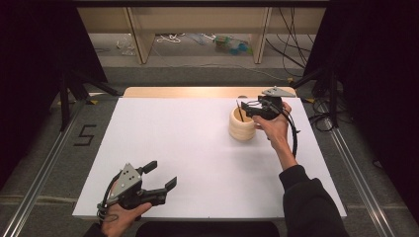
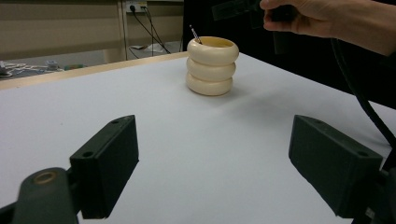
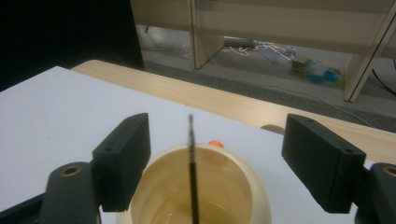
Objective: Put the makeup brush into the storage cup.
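A cream ribbed cup (image 1: pixel 242 126) stands on the white table sheet (image 1: pixel 188 148) at the far right. A thin dark stick (image 1: pixel 240 111) leans inside it, its tip rising above the rim. My right gripper (image 1: pixel 249 108) hovers just over the cup with its jaws wide apart. In the right gripper view the stick (image 3: pixel 191 168) stands free between the jaws, touching neither pad, with the cup (image 3: pixel 201 186) below. My left gripper (image 1: pixel 162 174) rests open near the front left edge with nothing in it. From the left gripper view (image 2: pixel 212 163) the cup (image 2: pixel 211 65) is well ahead.
A bare wooden strip (image 1: pixel 197 92) runs along the far edge of the sheet. Beyond it are shelf legs (image 1: pixel 141 39) and loose cables on the floor. Black curtains flank both sides. A small orange spot (image 3: pixel 215 143) peeks from behind the cup's rim.
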`<state>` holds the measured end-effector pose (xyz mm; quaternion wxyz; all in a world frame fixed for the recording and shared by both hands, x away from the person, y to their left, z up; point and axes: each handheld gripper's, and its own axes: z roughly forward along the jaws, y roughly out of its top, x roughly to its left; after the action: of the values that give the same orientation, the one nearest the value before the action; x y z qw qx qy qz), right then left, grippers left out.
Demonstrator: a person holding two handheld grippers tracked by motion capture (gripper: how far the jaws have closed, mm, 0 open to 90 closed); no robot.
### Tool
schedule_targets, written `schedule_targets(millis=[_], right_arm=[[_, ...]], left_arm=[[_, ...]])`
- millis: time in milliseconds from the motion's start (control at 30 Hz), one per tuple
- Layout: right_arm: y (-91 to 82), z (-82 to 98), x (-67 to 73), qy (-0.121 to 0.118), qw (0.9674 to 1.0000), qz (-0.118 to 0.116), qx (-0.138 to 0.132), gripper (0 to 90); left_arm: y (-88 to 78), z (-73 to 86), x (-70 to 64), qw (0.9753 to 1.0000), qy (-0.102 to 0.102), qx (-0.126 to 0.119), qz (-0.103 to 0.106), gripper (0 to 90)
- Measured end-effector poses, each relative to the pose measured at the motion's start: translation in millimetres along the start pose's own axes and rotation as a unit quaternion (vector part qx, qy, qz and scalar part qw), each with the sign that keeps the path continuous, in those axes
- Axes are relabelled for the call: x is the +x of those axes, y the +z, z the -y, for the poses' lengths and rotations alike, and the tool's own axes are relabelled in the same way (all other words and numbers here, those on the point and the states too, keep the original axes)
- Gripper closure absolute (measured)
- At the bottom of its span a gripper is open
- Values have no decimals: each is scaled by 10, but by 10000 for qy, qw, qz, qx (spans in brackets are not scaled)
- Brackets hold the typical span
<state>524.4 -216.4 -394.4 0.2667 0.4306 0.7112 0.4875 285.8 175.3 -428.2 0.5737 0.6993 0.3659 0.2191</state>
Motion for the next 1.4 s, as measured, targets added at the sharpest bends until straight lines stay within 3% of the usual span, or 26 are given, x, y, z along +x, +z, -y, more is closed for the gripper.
schedule_targets(millis=[433, 533, 800, 967, 1267, 1400], right_arm=[[-350, -110, 100, -56, 9999, -36, -120, 194], [-422, -119, 142, -83, 9996, -79, -252, 191], [-580, -73, 251, -204, 9991, -222, -295, 165], [-673, -60, 289, -169, 9982, -323, -474, 160], [-825, -11, 339, -200, 9978, -368, -506, 159], [-912, -1, 353, -276, 9967, -365, -666, 159]], left_arm=[[-3, -3, 7, 10000, -13, -21, -28, 159], [-3, -4, 10, 10000, -15, -26, -30, 159], [-10, -9, 27, 10000, 12, -18, -72, 159], [-17, -17, 33, 10000, -2, -58, -78, 159], [-21, -24, 44, 9999, -11, -68, -116, 159], [-25, -24, 52, 9999, -4, -81, -124, 159]])
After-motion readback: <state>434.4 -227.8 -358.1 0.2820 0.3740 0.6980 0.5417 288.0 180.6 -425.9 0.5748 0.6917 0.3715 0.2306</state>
